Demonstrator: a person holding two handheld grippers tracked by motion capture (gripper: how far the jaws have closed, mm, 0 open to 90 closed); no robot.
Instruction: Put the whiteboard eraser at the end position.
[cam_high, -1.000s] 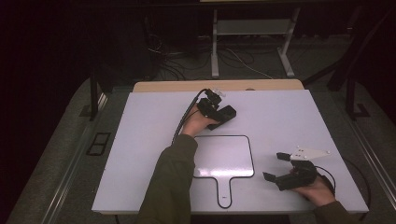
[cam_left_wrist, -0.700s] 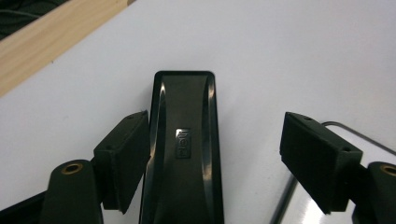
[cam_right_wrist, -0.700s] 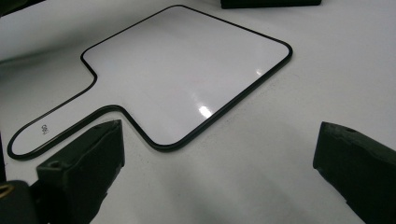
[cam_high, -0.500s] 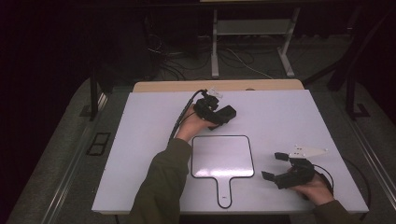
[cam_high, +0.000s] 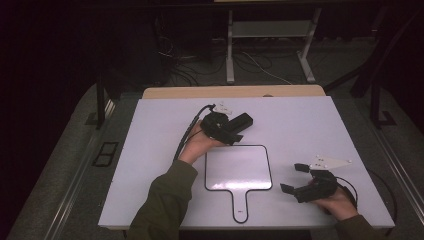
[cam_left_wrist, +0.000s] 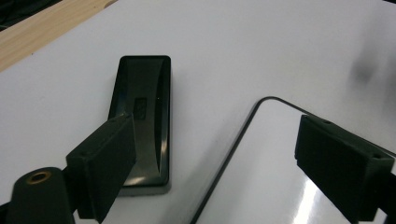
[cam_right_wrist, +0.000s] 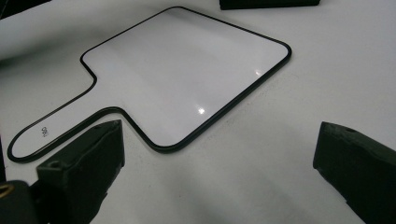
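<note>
Left claw (cam_high: 239, 131) drawn back off eraser (cam_left_wrist: 141, 116), jaws opening, paddle whiteboard (cam_high: 238, 169) beside

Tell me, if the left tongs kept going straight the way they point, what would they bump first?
Probably the bare white table. The left tongs stand open, and the gap between them looks at table top. The black eraser lies just left of that line, the small whiteboard just right. Depth is hard to judge here.

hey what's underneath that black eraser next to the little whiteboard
The black eraser lies flat on the white table, just beyond the paddle whiteboard and apart from its edge. Its underside is hidden against the table, so any felt pad there cannot be seen.
</note>
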